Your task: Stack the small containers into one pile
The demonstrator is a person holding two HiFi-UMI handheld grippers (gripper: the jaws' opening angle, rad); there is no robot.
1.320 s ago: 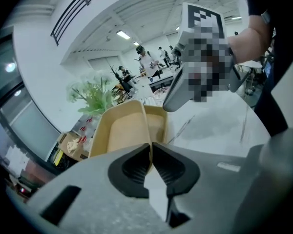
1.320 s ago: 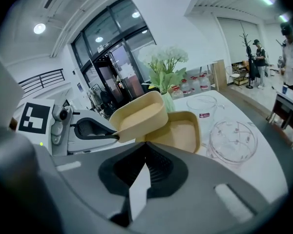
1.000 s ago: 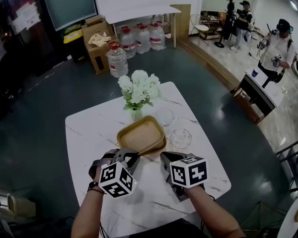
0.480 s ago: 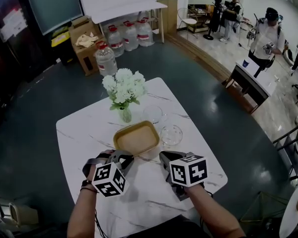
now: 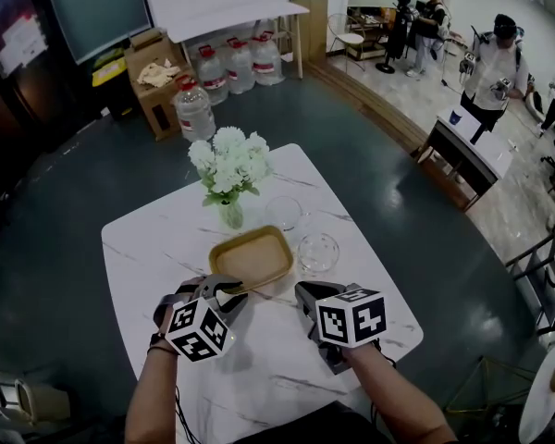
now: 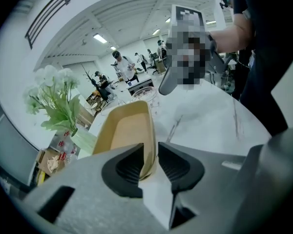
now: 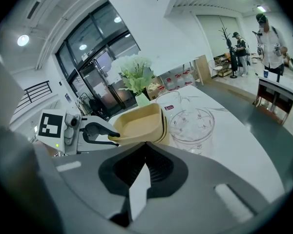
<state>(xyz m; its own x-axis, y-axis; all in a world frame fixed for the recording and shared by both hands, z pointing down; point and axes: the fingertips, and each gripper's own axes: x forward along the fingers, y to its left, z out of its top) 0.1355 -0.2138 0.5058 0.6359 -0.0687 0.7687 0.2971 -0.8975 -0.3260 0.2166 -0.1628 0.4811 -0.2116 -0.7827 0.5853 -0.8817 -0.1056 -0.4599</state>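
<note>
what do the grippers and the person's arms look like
The left gripper and right gripper have grey bodies with black ribbed pads, each carrying a white cube with black square markers. Forearms are bare, no sleeves; a dark strap circles the left wrist. The left jaws have just been opening, the tan container rim between them.

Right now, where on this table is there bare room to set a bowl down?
The bare stretch of table left of the flower vase and tan tray is widest. The right edge past the nearer glass bowl is free too. The middle is crowded: vase, tray, that bowl and the farther glass bowl cluster together.
</note>
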